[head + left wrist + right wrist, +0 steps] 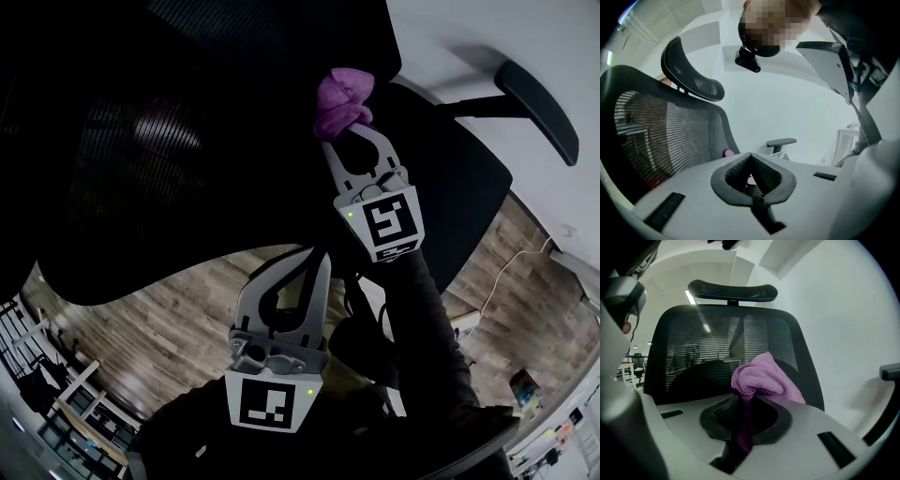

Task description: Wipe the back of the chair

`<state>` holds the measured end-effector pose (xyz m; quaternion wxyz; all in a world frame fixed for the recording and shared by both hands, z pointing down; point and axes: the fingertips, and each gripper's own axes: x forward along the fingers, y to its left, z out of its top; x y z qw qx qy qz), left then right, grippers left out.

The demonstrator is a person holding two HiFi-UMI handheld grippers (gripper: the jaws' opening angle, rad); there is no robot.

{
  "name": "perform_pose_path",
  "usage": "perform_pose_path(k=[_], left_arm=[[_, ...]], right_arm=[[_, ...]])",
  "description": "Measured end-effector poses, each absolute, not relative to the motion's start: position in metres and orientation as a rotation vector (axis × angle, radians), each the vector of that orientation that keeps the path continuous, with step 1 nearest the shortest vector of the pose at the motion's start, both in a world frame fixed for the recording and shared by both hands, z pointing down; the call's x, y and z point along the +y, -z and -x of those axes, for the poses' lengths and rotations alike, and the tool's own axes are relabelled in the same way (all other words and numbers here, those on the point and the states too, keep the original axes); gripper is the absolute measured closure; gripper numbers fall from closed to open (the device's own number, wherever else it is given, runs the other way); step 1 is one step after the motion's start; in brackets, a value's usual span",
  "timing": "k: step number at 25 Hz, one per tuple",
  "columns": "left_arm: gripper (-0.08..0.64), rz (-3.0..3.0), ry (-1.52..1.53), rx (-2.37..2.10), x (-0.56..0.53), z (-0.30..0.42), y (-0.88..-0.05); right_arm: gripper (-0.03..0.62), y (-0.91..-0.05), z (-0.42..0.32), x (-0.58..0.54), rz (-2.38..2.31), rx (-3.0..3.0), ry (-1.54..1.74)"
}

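A black mesh chair back [169, 141] fills the upper left of the head view. My right gripper [349, 131] is shut on a purple cloth [343, 99] held against the back's right edge. In the right gripper view the purple cloth [761, 378] bulges from the closed jaws in front of the chair back [717, 348], with the headrest [732, 290] above. My left gripper [314, 255] hangs lower, shut with nothing in it. Its own view shows the chair back [661, 131] from the side, the headrest [691, 70] and a speck of the cloth [728, 153].
An armrest [536, 108] juts out at upper right over the black seat [459, 197]. Wood floor [169, 319] lies below, with a white cable [506, 267] at right. A second armrest [780, 142] and white furniture [846, 140] stand by the white wall.
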<state>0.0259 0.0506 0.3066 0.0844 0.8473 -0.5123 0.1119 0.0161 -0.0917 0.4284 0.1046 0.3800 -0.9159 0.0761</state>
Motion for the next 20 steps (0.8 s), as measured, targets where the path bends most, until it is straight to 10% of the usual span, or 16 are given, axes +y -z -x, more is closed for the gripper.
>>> perform_pose_path(k=[20], left_arm=[[0.551, -2.514, -0.326, -1.558, 0.066, -0.033, -0.306]], right_arm=[[0.548, -0.431, 0.007, -0.043, -0.995, -2.758, -0.2]])
